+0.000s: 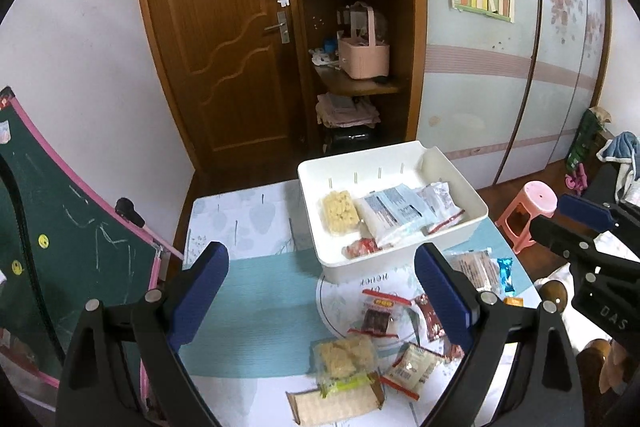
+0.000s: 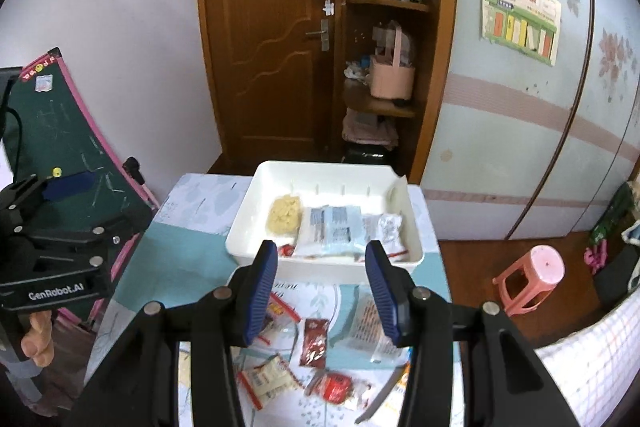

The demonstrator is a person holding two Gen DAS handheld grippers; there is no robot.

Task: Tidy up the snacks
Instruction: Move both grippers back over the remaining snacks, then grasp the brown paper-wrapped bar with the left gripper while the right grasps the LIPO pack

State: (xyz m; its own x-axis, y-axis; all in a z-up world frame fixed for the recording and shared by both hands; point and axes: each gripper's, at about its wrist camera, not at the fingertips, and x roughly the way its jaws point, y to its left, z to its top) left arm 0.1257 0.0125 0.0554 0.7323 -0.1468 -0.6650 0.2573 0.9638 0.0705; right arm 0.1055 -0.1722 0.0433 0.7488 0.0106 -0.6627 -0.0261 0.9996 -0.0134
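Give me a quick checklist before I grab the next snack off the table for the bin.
1. Left gripper empty and open: ok.
2. Right gripper empty, jaws apart: ok.
3. Bin has room: ok, snacks fill only part of its floor.
4. Loose snacks within view: ok, several lie on the table, among them a dark red packet.
5. Packets apart enough to pick one: not ok, some overlap.
6. Bin sits flat on the table: ok.

We read "GenRobot.AI" in white on the black body of the left gripper (image 2: 56, 294), and "DAS" on the right gripper (image 1: 610, 317). The wall poster (image 2: 520, 13) and snack packets carry print too small to read.
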